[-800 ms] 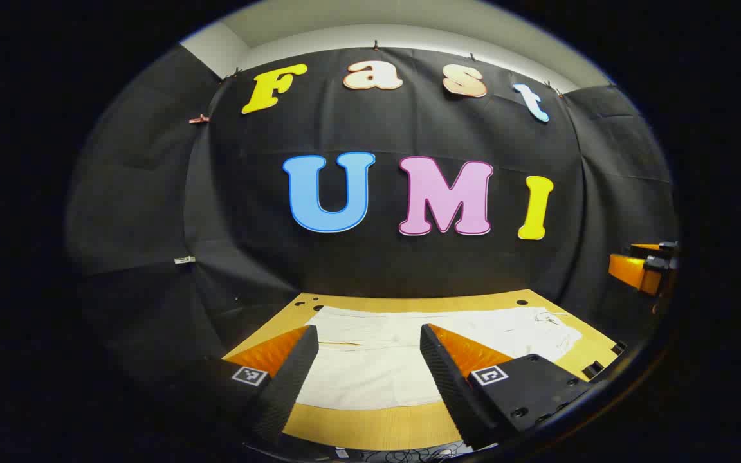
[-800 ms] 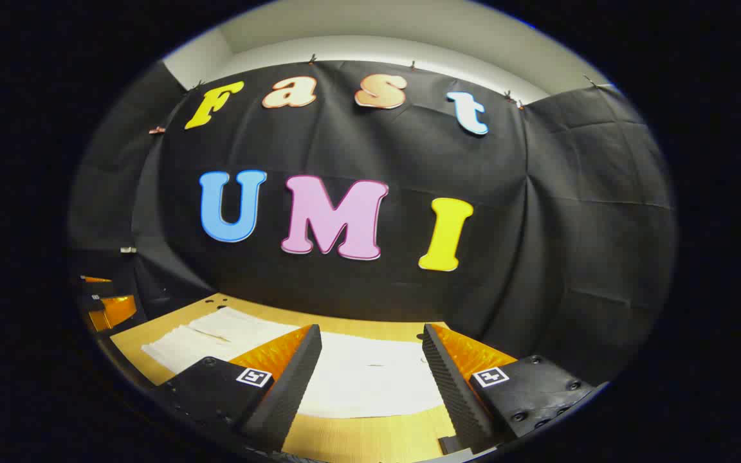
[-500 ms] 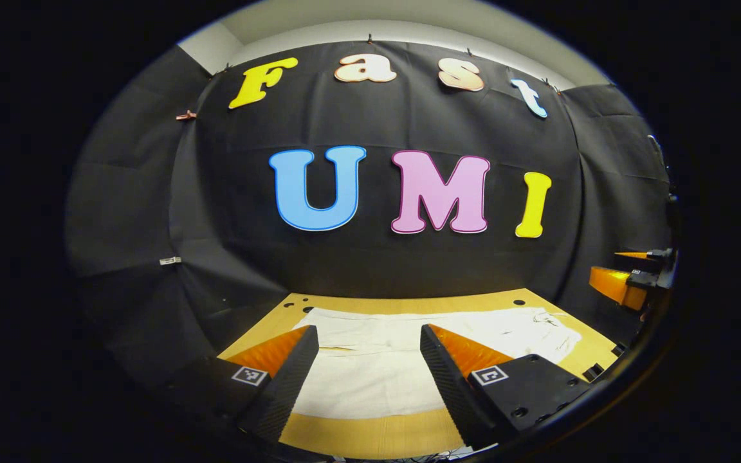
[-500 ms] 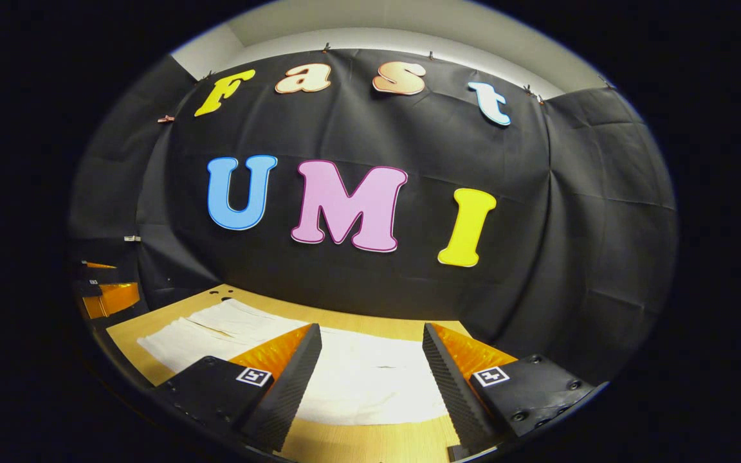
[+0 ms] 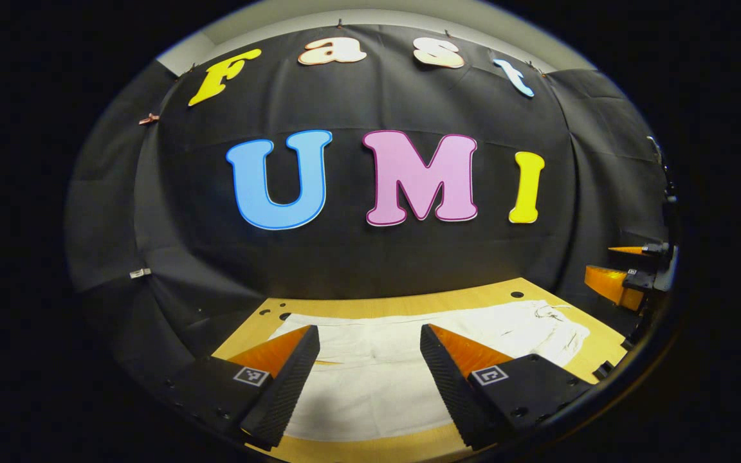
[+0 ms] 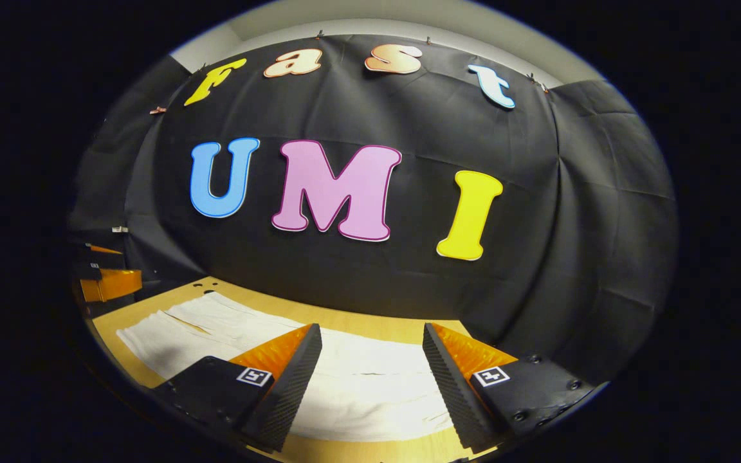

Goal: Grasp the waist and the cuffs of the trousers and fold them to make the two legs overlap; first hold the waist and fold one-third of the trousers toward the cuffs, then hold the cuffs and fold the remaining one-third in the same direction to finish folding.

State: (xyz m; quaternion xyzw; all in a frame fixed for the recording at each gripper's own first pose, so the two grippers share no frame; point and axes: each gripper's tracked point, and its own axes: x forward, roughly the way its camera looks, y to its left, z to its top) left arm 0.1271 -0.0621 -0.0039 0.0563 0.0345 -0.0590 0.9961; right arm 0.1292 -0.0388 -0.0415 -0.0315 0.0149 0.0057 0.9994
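White trousers [image 5: 402, 360] spread flat across the worktop [image 5: 448, 299], unfolded, legs toward 9 o'clock; left gripper [image 5: 369, 350] and right gripper [image 6: 372, 350] both released, poised above for a first grasp.

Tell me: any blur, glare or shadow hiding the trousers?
Left gripper view: sharp, no glare; the left claw throws a soft shadow on the trousers. Right gripper view: sharp too, trousers evenly lit, table edge bowed by fisheye.

You've got open air above the trousers [image 5: 370, 379] on the table [image 5: 473, 296] (black cloth wall behind boxes you in).
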